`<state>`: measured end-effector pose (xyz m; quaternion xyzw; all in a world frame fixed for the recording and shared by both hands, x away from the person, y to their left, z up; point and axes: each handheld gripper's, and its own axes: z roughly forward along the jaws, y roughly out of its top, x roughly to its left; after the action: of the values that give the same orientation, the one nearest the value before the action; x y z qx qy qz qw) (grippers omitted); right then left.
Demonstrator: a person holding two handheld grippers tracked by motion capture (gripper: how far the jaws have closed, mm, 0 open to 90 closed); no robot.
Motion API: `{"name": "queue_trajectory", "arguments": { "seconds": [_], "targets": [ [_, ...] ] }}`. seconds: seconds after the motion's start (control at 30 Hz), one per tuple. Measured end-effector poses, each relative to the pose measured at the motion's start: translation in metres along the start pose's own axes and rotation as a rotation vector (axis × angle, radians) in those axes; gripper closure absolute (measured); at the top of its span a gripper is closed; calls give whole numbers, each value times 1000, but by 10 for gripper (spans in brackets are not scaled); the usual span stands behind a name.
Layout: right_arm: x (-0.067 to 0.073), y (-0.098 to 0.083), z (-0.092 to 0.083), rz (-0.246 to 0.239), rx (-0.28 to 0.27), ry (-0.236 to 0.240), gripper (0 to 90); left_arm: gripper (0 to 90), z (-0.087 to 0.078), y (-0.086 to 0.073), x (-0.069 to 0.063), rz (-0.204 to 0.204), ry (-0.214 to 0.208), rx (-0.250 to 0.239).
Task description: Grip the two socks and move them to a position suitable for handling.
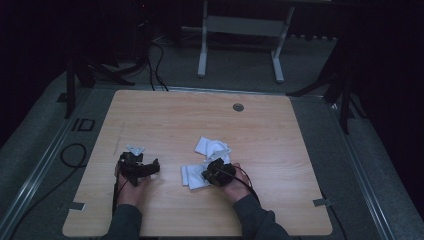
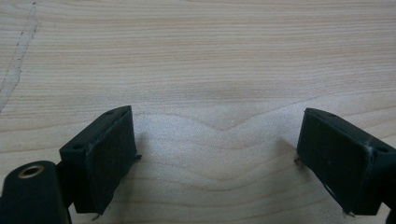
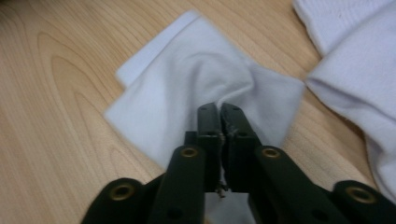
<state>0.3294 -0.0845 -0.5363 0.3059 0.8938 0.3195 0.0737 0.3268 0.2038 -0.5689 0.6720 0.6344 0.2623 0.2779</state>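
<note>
A: Cloth (image 3: pixel 187 88), white and thin, lies just below the middle of the high view, on the pale wooden table (image 1: pixel 165 115). In the right gripper view it is puckered into a ridge that runs straight into the jaws.

B: So the right gripper (image 3: pixel 219 114) has it?

A: Its jaws are pressed together on that raised fold, with fabric pinched between the pads. I judge the cloth light, limp and not slippery; it will sag and trail from whatever point is held, and nothing about it looks fragile.

B: Where is the best hold?

A: Probably a hem or corner, like the folded edge toward the upper left of the right gripper view. A pinch in the middle only lifts a peak.

B: And the other white piece?

A: A second cloth (image 1: pixel 210 146) sits just above and right of the first, overlapping or touching; I cannot tell which.

B: The left gripper (image 2: pixel 217 154)?

A: Its jaws are spread wide over bare wood at the lower left of the high view, holding nothing.
</note>
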Motion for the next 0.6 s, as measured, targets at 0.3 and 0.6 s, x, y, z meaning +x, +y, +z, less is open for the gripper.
{"name": "queue_trajectory", "arguments": {
  "seconds": [0.3,0.6],
  "targets": [
    [6,6,-21,-9,-67,-5,882,115,0,0,0,0,0,0],
    [8,13,-53,-23,-144,-30,882,115,0,0,0,-1,0,-1]
  ]
}}
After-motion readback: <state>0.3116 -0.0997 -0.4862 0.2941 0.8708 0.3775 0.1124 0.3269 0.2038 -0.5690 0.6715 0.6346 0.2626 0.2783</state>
